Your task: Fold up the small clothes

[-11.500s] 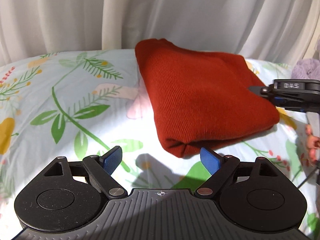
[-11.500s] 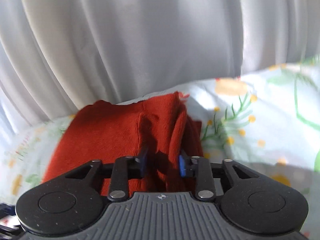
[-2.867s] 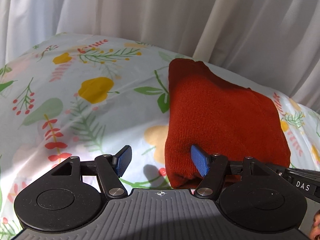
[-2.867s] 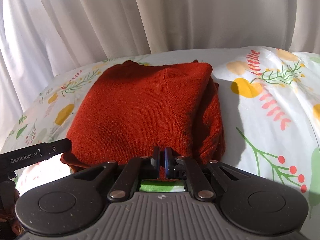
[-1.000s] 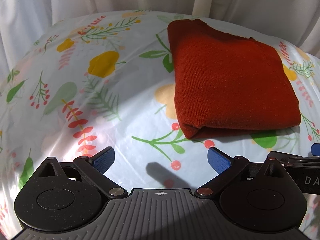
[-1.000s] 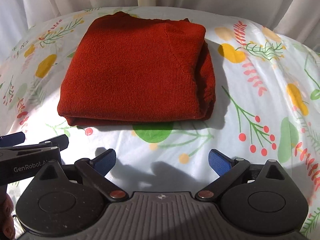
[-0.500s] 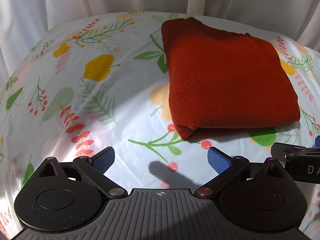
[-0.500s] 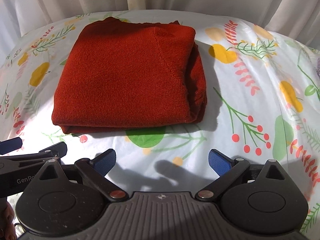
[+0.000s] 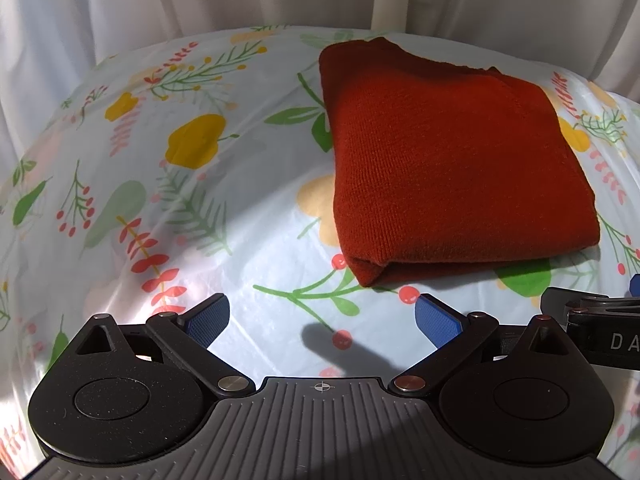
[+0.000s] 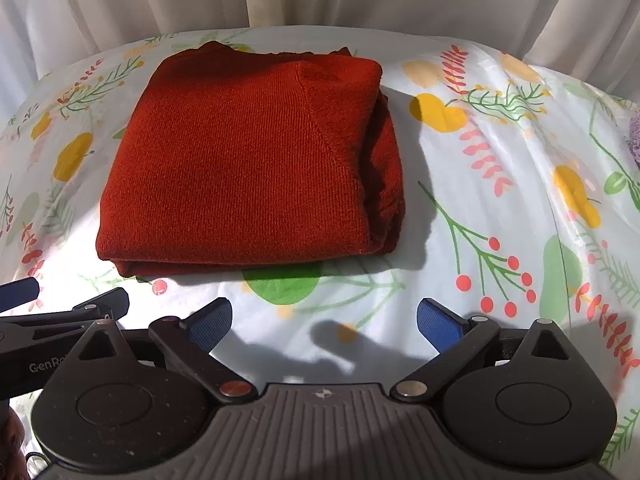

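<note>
One folded red sweater [image 10: 248, 168], two claws, left claw [image 9: 322, 320] and right claw [image 10: 324, 320], both spread empty

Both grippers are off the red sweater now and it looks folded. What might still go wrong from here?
1. The red sweater has loose layers bunched along its right edge; a nudge there may undo the fold.
2. The left gripper and right gripper hang open side by side, just short of the near fold; moving forward might snag it or knock them together.
3. The floral cover looks glossy and wrinkled, so the bundle may slide if pushed.
</note>
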